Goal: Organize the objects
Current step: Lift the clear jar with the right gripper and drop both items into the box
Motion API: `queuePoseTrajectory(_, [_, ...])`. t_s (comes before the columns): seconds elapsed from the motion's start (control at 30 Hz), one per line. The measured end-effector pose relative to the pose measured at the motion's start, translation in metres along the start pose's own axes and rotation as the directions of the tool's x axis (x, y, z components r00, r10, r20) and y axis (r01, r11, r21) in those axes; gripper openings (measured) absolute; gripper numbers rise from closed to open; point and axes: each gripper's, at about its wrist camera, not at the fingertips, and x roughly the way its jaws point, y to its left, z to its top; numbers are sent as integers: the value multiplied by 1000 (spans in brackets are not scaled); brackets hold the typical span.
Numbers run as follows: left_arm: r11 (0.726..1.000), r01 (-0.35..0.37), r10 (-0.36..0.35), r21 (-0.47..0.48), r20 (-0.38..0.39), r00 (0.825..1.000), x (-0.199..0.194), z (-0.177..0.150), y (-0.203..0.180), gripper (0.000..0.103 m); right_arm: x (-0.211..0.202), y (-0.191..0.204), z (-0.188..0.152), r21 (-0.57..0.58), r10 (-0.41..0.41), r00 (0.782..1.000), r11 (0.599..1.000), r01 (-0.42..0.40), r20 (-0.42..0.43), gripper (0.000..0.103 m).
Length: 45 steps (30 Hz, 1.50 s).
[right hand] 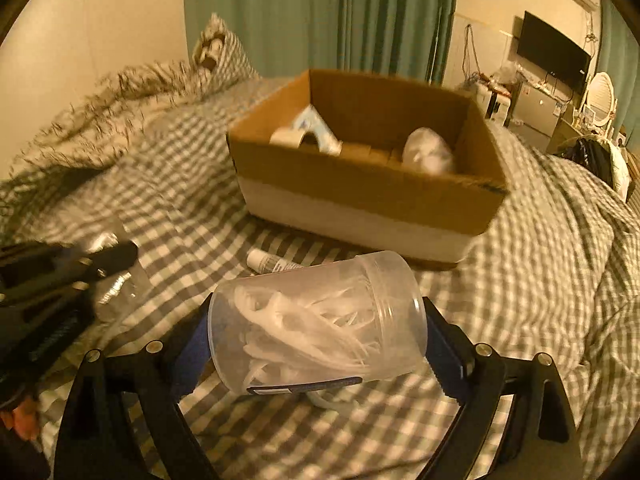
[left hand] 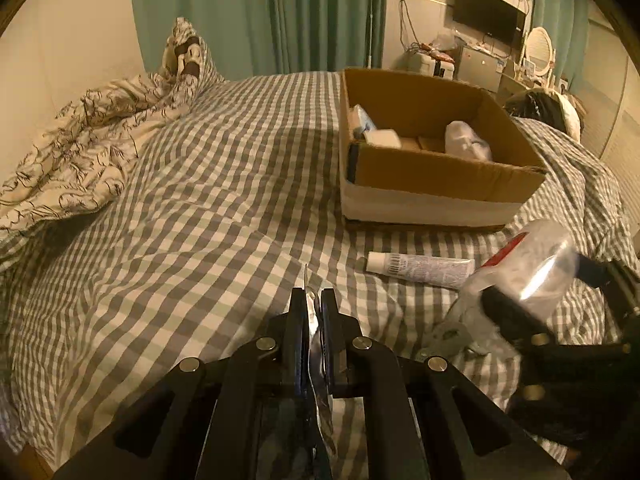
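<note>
Bed point(left hand: 192, 208) with grey-and-white checked cover carries everything. Left gripper point(left hand: 314, 312), jaws together, clamped on a thin silvery foil packet point(left hand: 316, 344) standing on edge between them. Right gripper point(right hand: 318, 336), jaws clamped on a clear plastic jar point(right hand: 320, 320) lying sideways, white stringy stuff inside; the jar is held above the cover, near side of the bed. White tube point(left hand: 420, 267) lies flat on the cover just near of the cardboard box point(left hand: 436, 172), apart from both grippers. Box sits open on the far right of the bed, holding a white wrapped bundle point(left hand: 466, 140), a small white block point(left hand: 382, 138) and a bluish pack point(left hand: 360, 118) against its left wall. Rumpled patterned quilt point(left hand: 80, 152) at far left.
</note>
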Motion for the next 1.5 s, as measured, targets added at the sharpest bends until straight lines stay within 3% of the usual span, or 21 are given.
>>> queuePoseTrajectory(0.2, [999,42,-42,6,51,998,-35,8,-11,7,-54,-19,12,18,25,993,999,-28,112,92])
queuePoseTrajectory(0.4, [995,85,-91,48,133,987,-70,37,-28,7,-107,-44,39,17,33,975,999,-37,222,92])
queuePoseTrajectory(0.7, [993,93,-106,74,188,977,-66,109,-53,7,-134,-72,94,-23,39,945,999,-34,325,92])
queuePoseTrajectory(0.93, [990,116,-128,79,160,979,-14,161,-64,7,-96,-92,147,-15,70,950,998,-69,306,92])
queuePoseTrajectory(1.1, [986,155,-161,61,132,978,32,183,-66,7,-42,-101,173,8,90,963,995,-95,255,92])
queuePoseTrajectory(1.37, [981,180,-188,69,124,974,91,184,-67,8,39,-127,180,60,87,979,993,-99,184,93])
queuePoseTrajectory(1.43, [980,186,-193,73,106,976,98,182,-68,11,50,-131,179,83,101,979,990,-117,177,93])
queuePoseTrajectory(1.5, [980,177,-185,86,94,978,100,181,-70,19,50,-134,176,106,89,977,988,-111,191,94])
